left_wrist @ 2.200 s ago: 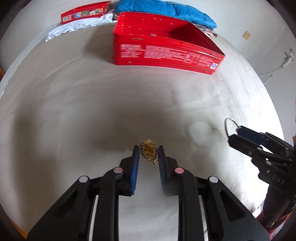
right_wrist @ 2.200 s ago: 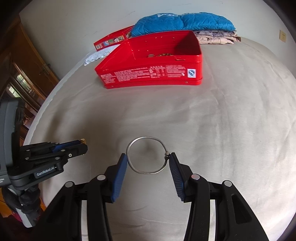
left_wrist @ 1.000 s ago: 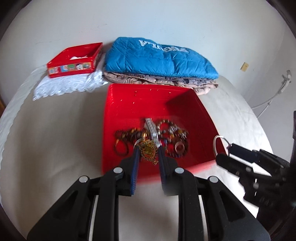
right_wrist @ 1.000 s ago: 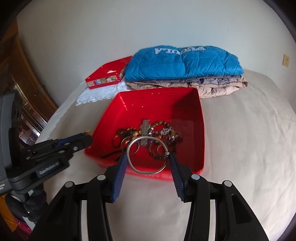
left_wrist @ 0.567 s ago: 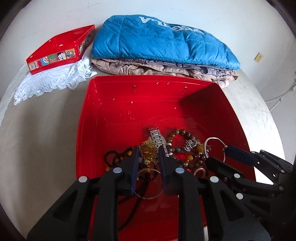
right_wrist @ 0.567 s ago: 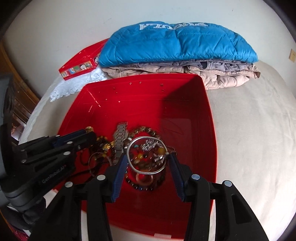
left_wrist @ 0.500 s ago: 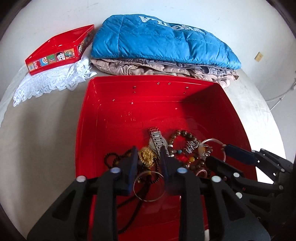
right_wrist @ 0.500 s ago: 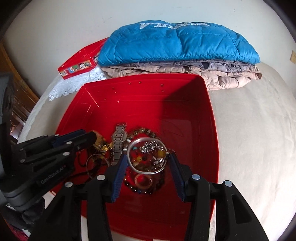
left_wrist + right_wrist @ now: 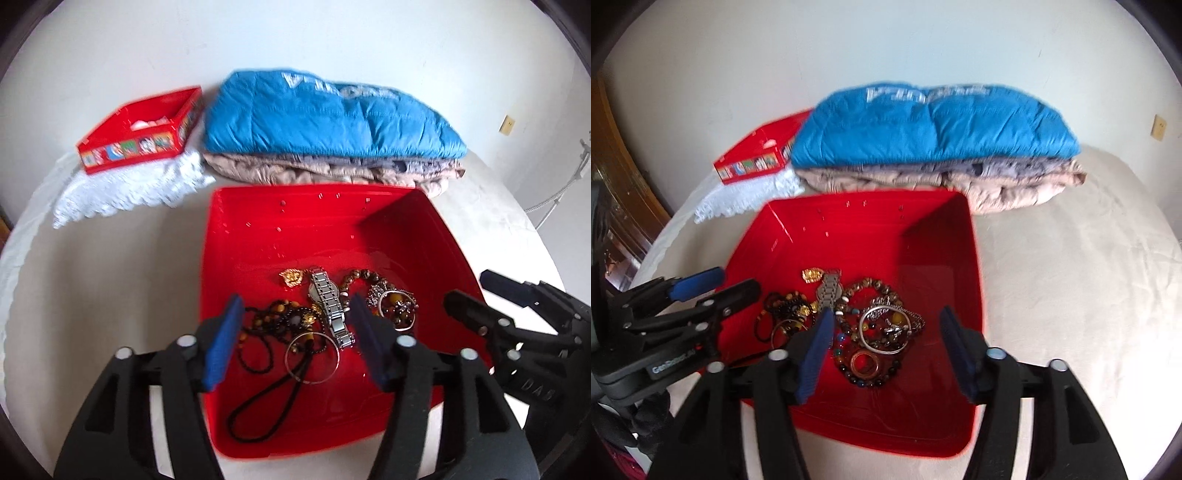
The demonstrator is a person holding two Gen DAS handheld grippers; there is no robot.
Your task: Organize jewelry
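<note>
A red box [image 9: 243,236] [image 9: 938,428] sits on the bed and holds a pile of jewelry. The gold pendant [image 9: 291,277] [image 9: 812,275] lies in it beside a silver watch [image 9: 328,299] [image 9: 829,290]. The silver bangle [image 9: 884,328] lies on beaded bracelets [image 9: 391,301]; a black cord necklace [image 9: 266,402] and a thin ring [image 9: 312,356] lie nearer. My left gripper [image 9: 295,341] [image 9: 718,286] is open and empty above the box. My right gripper [image 9: 886,350] [image 9: 476,295] is open and empty above the box.
A folded blue jacket [image 9: 328,122] [image 9: 931,122] on beige clothes lies behind the box. A smaller red box [image 9: 144,136] [image 9: 757,155] sits on white lace [image 9: 125,192] at the back left. A wooden cabinet [image 9: 617,192] stands to the left.
Both grippers have opened. The gold pendant dropped from the left one and the silver bangle from the right one into the red box. Both grippers have pulled back and up.
</note>
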